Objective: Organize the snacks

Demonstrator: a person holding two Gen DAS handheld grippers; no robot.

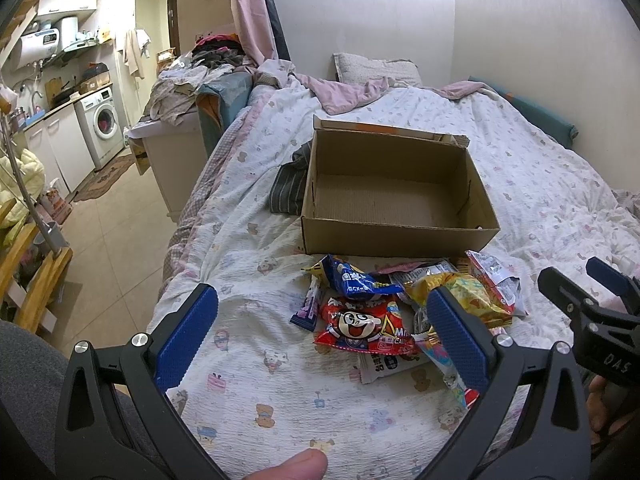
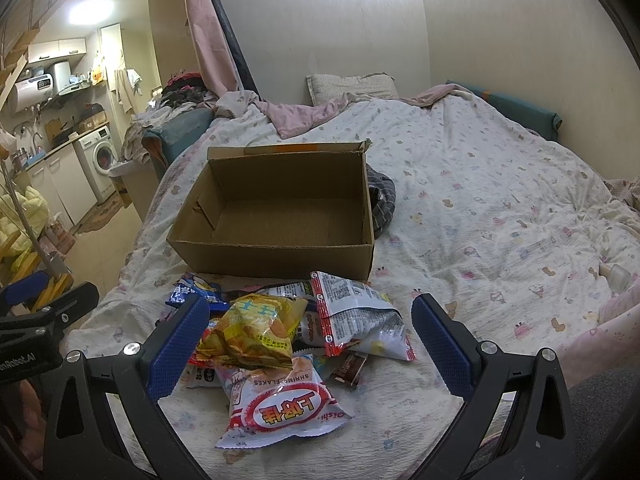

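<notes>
Both wide-open, empty grippers, left gripper (image 1: 320, 332) and right gripper (image 2: 310, 338), hover over the heaped foil snack packets (image 2: 280, 332); brown cardboard box (image 2: 276, 208) at 12 o'clock holds nothing, sorting unstarted.

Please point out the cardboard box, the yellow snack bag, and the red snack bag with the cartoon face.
cardboard box (image 2: 276, 254): right wrist view, near outer wall.
yellow snack bag (image 2: 254, 330): right wrist view, middle of its front.
red snack bag (image 1: 360, 326): left wrist view, on the cartoon face.

place: small home studio | evidence: bed (image 1: 440, 120), washing machine (image 1: 102, 124), kitchen counter (image 1: 56, 108), water heater (image 1: 36, 44)
</notes>
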